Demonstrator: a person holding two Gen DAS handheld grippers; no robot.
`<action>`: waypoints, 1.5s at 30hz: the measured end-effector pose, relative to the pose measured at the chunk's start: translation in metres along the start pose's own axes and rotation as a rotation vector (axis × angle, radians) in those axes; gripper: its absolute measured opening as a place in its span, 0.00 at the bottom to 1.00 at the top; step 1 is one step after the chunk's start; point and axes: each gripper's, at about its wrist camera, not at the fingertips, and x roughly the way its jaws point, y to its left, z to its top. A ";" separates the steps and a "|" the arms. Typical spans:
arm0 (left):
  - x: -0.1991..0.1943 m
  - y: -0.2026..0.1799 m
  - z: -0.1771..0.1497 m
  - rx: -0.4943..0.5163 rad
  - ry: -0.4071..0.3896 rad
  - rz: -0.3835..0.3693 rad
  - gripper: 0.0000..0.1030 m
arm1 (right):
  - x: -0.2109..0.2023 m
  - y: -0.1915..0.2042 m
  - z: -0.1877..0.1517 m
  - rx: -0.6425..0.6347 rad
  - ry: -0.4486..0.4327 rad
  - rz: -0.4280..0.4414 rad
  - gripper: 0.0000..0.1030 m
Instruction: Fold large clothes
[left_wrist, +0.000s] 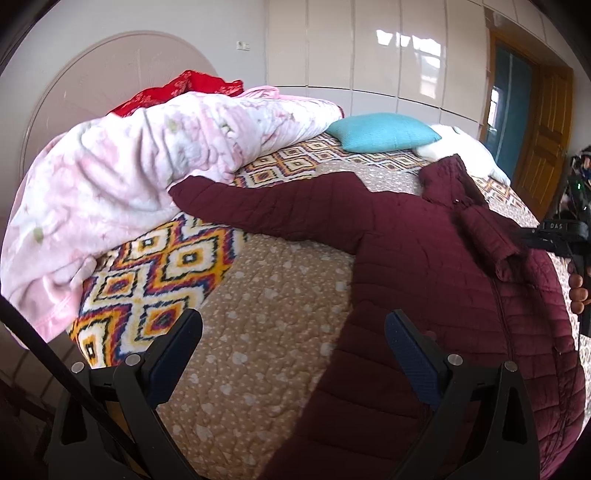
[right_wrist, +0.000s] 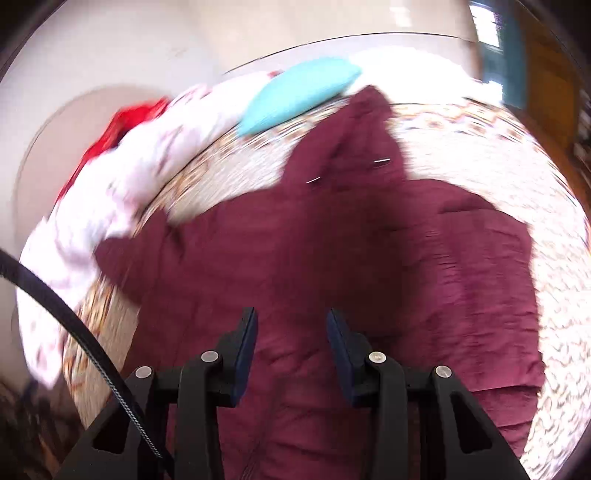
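Note:
A dark maroon quilted jacket (left_wrist: 424, 266) lies spread on the bed, one sleeve (left_wrist: 258, 206) stretched out to the left, the other folded across its chest. My left gripper (left_wrist: 293, 332) hovers open over the jacket's lower left edge, holding nothing. In the right wrist view, which is blurred, the same jacket (right_wrist: 351, 258) fills the middle. My right gripper (right_wrist: 291, 328) stands part open just above the cloth with nothing between its pads. At the left wrist view's right edge, a hand (left_wrist: 578, 291) holds that right gripper's black body.
The bed carries a tan quilted cover (left_wrist: 258, 314) over a diamond-patterned blanket (left_wrist: 147, 273). A pink floral blanket (left_wrist: 129, 177) is heaped at the left with red cloth (left_wrist: 184, 88) behind. A turquoise pillow (left_wrist: 380, 133) and a white pillow (left_wrist: 465, 155) lie at the far side. A wooden door (left_wrist: 543, 147) stands at right.

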 end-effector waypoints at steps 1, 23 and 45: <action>0.001 0.004 0.000 -0.006 0.000 0.002 0.96 | 0.008 -0.005 0.002 0.033 0.008 -0.042 0.52; 0.016 0.117 0.000 -0.150 -0.003 0.162 0.96 | -0.003 0.115 0.019 -0.068 -0.140 0.038 0.53; 0.059 0.145 0.065 -0.293 -0.020 0.077 0.96 | 0.095 0.248 -0.036 -0.181 0.226 0.434 0.53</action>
